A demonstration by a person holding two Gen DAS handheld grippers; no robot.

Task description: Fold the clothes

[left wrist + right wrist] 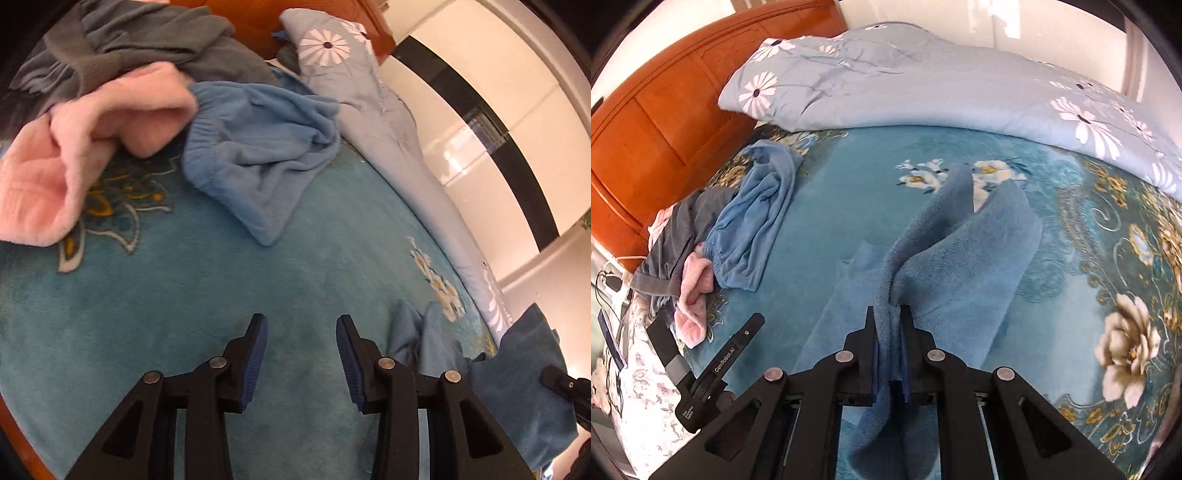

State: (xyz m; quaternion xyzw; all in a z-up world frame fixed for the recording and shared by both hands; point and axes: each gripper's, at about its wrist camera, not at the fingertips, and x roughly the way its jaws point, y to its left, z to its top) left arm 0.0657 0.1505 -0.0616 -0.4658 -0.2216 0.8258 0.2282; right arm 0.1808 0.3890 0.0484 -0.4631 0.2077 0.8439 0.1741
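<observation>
The right gripper (889, 314) pinches a bunched fold of the blue fleece garment (967, 258) lifted off the teal floral bedspread (831, 192), while the left gripper (301, 325), spread and empty, hovers nearby; held by one fold, the garment could slip or twist.

We're looking at a bed with a teal floral blanket (849, 192), orange wooden headboard (665, 110) upper left, pale flowered quilt (923, 85) along the top, glossy cream wall (480, 110) behind.
</observation>
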